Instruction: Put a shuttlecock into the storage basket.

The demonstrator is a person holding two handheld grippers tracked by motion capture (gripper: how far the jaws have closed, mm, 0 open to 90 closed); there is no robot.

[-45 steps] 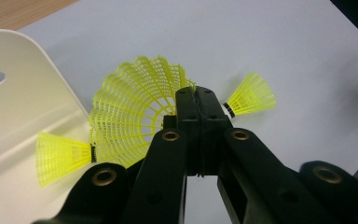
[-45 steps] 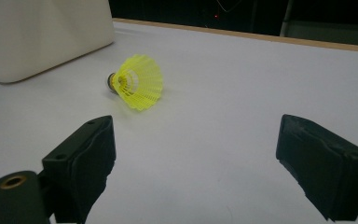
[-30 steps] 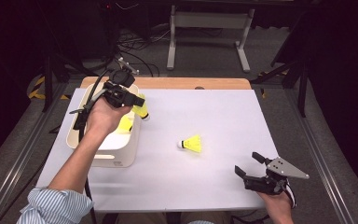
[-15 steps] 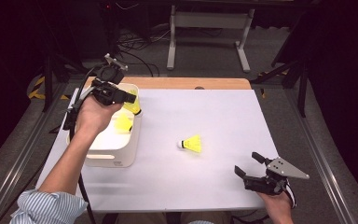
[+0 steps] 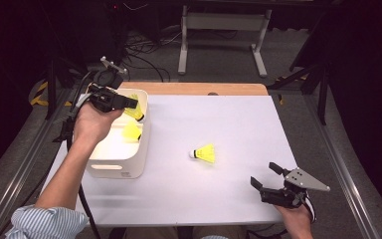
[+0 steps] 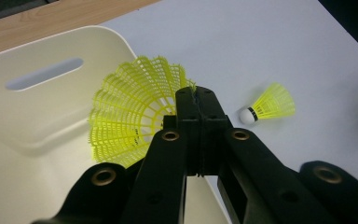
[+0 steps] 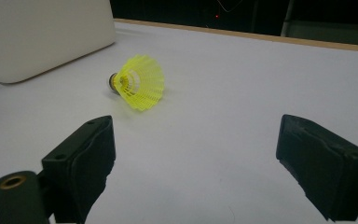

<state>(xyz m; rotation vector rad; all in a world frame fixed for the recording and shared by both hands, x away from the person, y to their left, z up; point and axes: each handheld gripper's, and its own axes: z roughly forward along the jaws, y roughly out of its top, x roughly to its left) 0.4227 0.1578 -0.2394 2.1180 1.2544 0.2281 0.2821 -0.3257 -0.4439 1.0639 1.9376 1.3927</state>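
Yellow shuttlecock clamped in the left gripper above the white bin; right gripper jaws apart, facing the loose shuttlecock.

Three yellow shuttlecocks, one white bin, two grippers.

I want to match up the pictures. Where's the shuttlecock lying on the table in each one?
High view: the loose shuttlecock lies mid-table, right of the bin.
Left gripper view: it lies at the right, past the shut jaws.
Right gripper view: it lies left of centre, beyond the open jaws.
Shared landmark: the bin beside it.
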